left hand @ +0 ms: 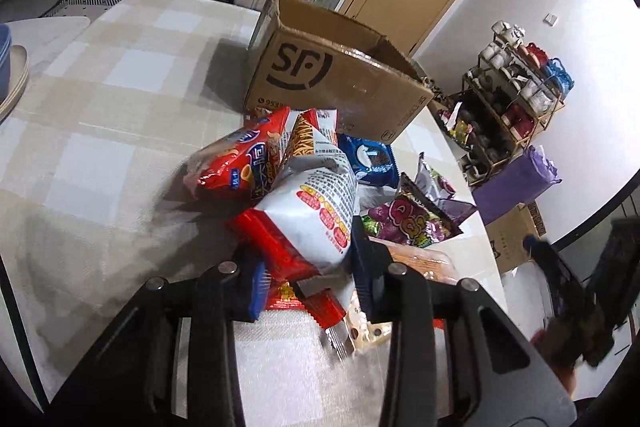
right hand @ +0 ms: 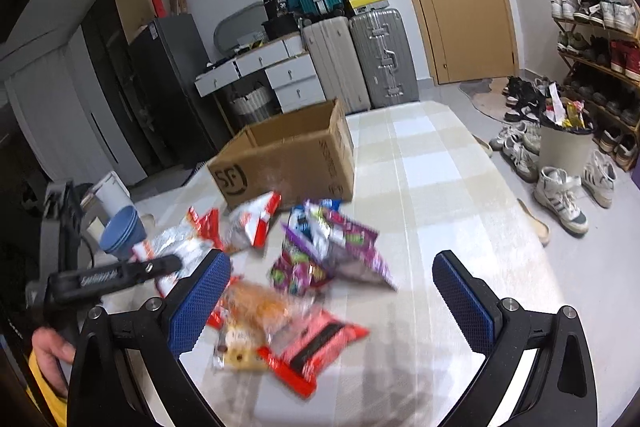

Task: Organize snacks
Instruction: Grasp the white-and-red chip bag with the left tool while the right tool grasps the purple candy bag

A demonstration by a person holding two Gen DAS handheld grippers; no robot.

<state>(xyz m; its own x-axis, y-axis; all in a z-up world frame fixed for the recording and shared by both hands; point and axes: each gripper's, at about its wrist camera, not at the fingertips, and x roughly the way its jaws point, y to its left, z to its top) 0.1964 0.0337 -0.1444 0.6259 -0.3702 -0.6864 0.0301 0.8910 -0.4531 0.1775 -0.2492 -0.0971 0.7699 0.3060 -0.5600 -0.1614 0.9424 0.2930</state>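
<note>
My left gripper is shut on a white and red snack bag, holding it over the snack pile; it also shows in the right wrist view. An open SF cardboard box stands behind the pile; it also shows in the right wrist view. My right gripper is open and empty, above the near side of the pile. Below it lie a red packet, a bread packet and purple candy bags. A red chips bag and a blue cookie bag lie by the box.
The table has a checked beige cloth. Stacked blue bowls sit at its left edge. Suitcases, white drawers, a door and a shoe rack stand beyond. A full bin and shoes are on the floor to the right.
</note>
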